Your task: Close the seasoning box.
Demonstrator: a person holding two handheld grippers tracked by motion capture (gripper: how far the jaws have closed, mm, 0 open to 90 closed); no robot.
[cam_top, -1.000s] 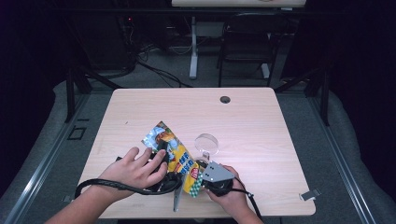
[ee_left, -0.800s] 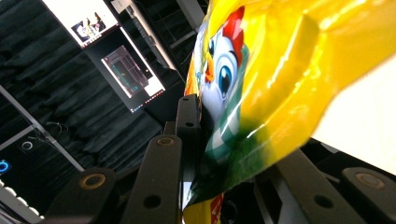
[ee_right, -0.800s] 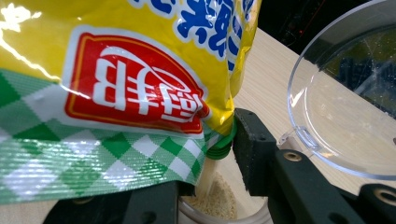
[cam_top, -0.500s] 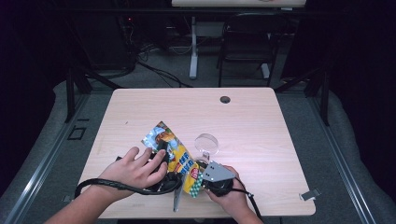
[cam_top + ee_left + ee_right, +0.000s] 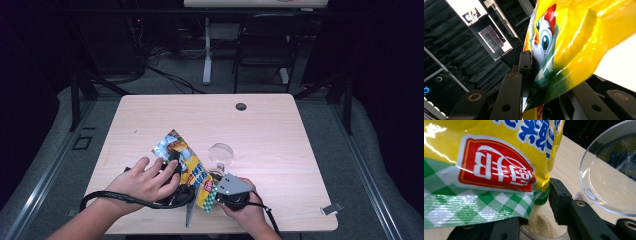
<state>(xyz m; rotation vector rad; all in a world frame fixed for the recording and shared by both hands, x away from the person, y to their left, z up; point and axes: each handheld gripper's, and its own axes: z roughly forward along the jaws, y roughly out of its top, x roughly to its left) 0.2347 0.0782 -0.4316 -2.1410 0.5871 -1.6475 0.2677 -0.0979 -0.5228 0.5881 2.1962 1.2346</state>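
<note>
This looks like a lab or recording studio rather than a home. A plain light-wood table [image 5: 280, 130] with a cable hole [image 5: 241, 106] stands alone on grey carpet [image 5: 380, 165], ringed by black metal stands [image 5: 82, 92] and dark curtains [image 5: 451, 50]. Loose cables [image 5: 165, 75] trail over the floor behind it, beside an empty black chair [image 5: 265, 47] and the white leg of a second desk [image 5: 206, 55]. In the left gripper view, lit monitors [image 5: 495, 37] hang against the black drapes, showing software windows.
</note>
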